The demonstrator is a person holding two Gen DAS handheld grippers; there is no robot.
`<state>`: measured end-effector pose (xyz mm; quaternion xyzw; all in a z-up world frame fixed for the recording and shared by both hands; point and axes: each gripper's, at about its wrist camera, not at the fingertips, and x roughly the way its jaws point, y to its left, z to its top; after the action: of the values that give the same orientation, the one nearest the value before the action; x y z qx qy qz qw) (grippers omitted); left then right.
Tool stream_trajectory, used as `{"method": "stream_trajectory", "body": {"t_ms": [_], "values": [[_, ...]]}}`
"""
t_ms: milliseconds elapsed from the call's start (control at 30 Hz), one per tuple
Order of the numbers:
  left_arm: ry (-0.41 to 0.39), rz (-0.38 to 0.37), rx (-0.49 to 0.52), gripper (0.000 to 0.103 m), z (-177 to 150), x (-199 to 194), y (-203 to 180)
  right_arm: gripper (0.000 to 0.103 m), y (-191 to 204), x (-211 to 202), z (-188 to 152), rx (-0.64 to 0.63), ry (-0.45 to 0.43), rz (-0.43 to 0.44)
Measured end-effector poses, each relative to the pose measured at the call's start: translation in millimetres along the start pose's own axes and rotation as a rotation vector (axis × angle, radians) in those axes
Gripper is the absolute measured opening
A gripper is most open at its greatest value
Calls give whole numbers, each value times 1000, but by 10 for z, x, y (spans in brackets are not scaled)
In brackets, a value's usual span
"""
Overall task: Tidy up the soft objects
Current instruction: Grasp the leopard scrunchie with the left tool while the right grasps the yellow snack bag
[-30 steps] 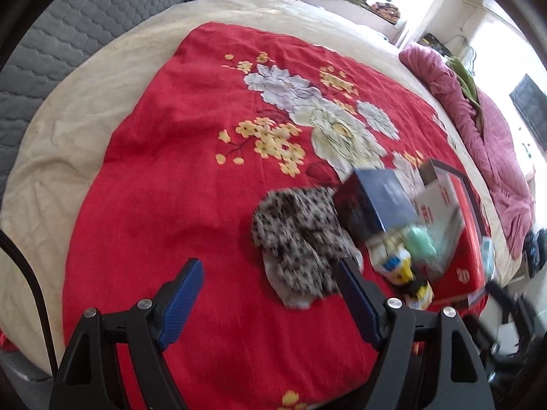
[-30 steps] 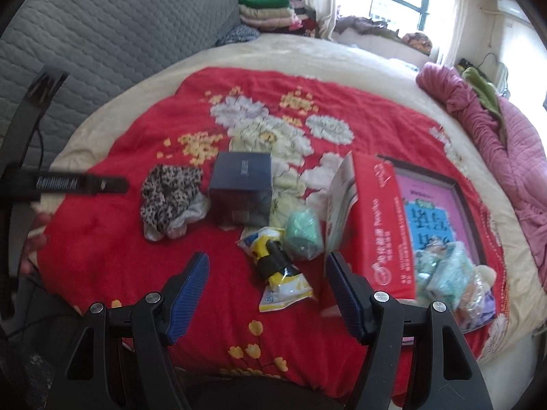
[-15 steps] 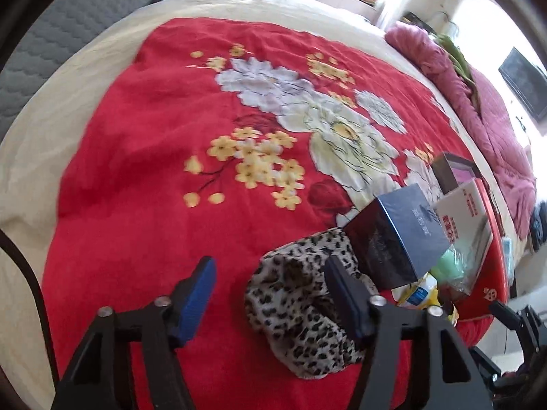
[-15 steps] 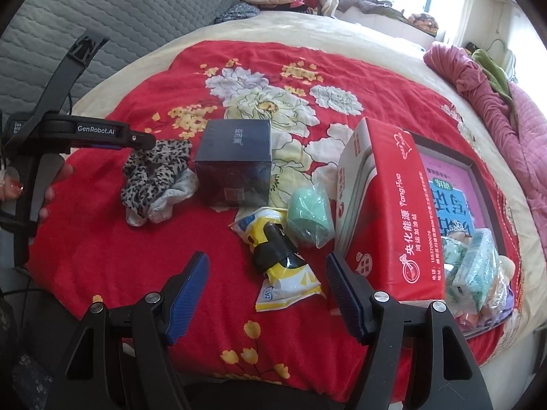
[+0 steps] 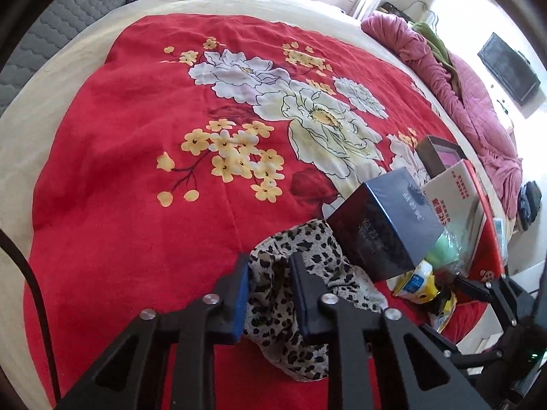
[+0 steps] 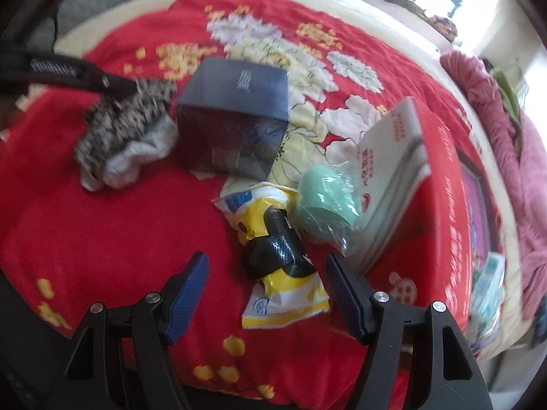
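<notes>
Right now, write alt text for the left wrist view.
The left hand-held gripper is closing its blue-padded jaws on a crumpled leopard-print cloth lying on a red floral blanket. A dark blue box stands just right of the cloth, with a yellow packet and a red-and-white carton beyond.

Red Chinese print on white face of red carton (image 5: 454, 201), characters too small to read. Pale lettering on dark box (image 5: 393, 218) top, illegible. Blurred white strip of text on left gripper (image 6: 54, 67) arm, unreadable.
</notes>
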<state>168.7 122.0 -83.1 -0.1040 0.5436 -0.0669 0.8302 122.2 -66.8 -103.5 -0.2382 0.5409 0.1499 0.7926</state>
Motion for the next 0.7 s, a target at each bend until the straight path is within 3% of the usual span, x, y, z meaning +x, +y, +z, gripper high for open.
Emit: {"method": "stream_trajectory", "body": {"t_ms": [133,200,333,433,700], "values": [[-4,2,22,20,18,-29,-13,65,5,218,79,6,60,-18],[-10,-6,30,17,29,-61,-15,45,-81,199,94,43,49,-13],[-28,-12,31,8,19,-130,-2,45,-203,71,43,90,23,104],[-52,-11,23,7,-11,-208,3,45,-184,-17,-19,103,10,171],[-106,-7,-6,7,-177,-525,-61,45,-164,-191,-106,154,-35,262]]}}
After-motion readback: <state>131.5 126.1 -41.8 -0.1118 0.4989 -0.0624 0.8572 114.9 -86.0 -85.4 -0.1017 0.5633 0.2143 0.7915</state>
